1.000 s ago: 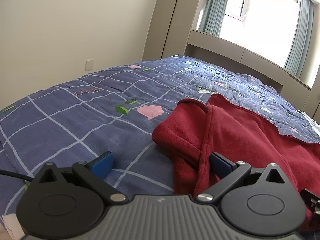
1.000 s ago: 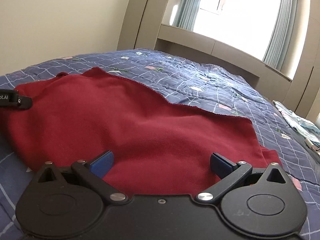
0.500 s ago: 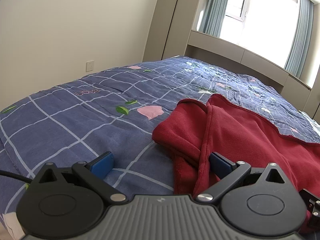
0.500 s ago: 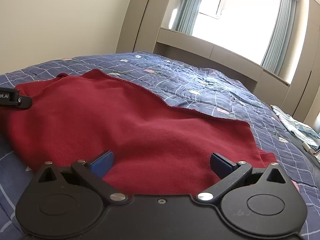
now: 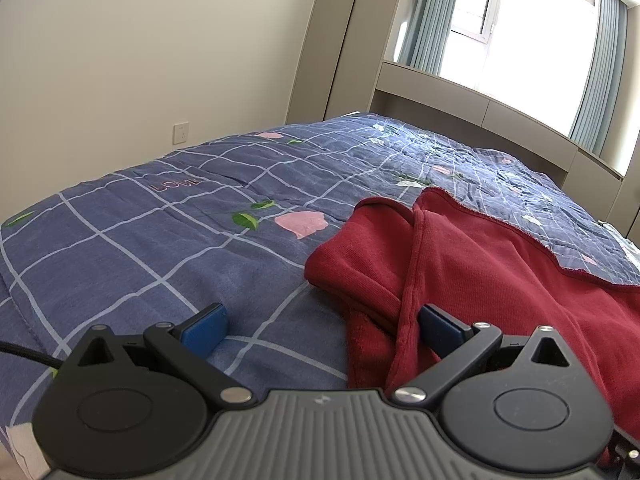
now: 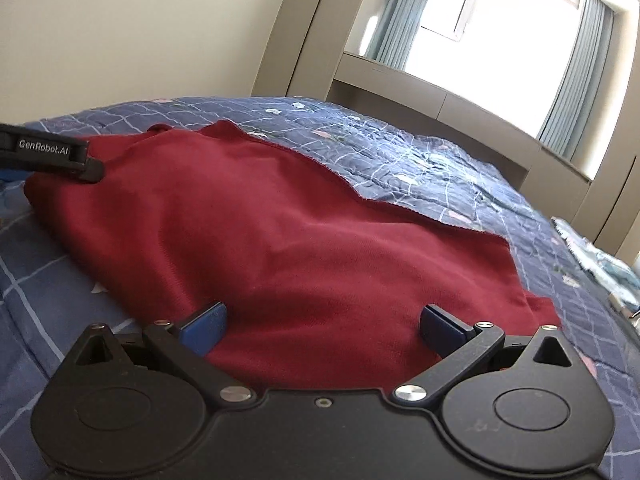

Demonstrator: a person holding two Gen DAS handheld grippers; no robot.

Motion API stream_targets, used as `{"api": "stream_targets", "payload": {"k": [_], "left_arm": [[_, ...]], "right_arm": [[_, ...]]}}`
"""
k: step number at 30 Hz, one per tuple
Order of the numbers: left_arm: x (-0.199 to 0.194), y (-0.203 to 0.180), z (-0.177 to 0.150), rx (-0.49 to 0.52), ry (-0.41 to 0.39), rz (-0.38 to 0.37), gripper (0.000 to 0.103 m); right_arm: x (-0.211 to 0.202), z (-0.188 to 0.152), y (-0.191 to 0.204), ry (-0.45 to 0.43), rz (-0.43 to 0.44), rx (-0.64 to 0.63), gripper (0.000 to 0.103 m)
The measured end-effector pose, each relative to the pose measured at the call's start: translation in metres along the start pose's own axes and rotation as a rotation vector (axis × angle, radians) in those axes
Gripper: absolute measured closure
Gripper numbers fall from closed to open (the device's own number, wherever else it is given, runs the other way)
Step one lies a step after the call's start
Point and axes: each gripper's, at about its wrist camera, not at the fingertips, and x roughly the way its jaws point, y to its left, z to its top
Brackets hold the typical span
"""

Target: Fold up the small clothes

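Bedspread point(image 5: 168, 240), blue with a white grid, covers the bed under both tools. Your left gripper point(image 5: 320, 326) has its fingers spread wide: left blue pad over bare bedspread, right pad against the rumpled left edge of the red garment point(image 5: 500, 280). The garment lies spread across the bed, to the right of centre. Your right gripper point(image 6: 322, 324) is also spread wide, low over the garment's near edge, gripping nothing.
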Motion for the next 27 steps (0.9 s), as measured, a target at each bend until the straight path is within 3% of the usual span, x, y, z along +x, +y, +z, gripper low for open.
{"api": "stream_targets", "payload": {"k": [6, 13, 17, 27], "left_arm": [[-0.007, 0.001, 0.002, -0.014, 0.015, -0.020, 0.000], [-0.024, 0.006, 0.002, -0.154, 0.077, -0.188, 0.000], [-0.003, 0.007, 0.015, -0.172, 0.099, -0.179, 0.000], [0.044, -0.017, 0.043, -0.049, 0.162, -0.089, 0.001]], "right_arm": [[0.002, 0.000, -0.008, 0.012, 0.043, 0.056, 0.000], [0.003, -0.001, -0.012, 0.017, 0.062, 0.077, 0.000], [0.003, -0.001, -0.017, 0.017, 0.079, 0.098, 0.000], [0.001, -0.002, -0.022, 0.010, 0.101, 0.125, 0.000]]}}
